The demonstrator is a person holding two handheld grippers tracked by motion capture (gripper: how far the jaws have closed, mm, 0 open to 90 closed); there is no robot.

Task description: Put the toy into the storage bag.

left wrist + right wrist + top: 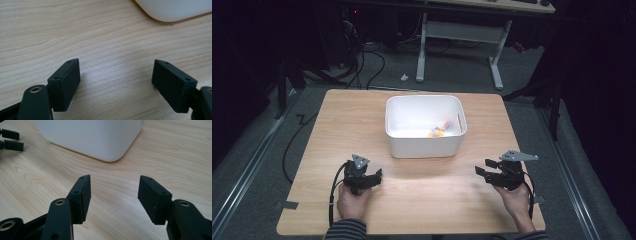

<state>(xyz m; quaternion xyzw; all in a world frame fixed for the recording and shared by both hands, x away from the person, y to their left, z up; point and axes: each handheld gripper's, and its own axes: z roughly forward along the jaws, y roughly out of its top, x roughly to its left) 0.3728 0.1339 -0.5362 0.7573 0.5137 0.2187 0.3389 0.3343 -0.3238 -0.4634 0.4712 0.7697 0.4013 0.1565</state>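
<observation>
Dark floor, loose cables and the legs of another desk ring the pale wooden surface where I work, and a white bin stands at its middle with a few small coloured pieces lying in its right-hand part, too small for me to tell what they are. As I judge it, the risk lies at the bin's wall: if I reach in low, a jaw could catch the rim and shove or tip the light bin, and pieces that small could slip out of a wide, careless pinch. My left tongs are spread wide, holding nothing, hovering over bare wood just short of the bin's near corner. My right tongs are also spread and empty, pointing at the bin's near right corner without touching it.
</observation>
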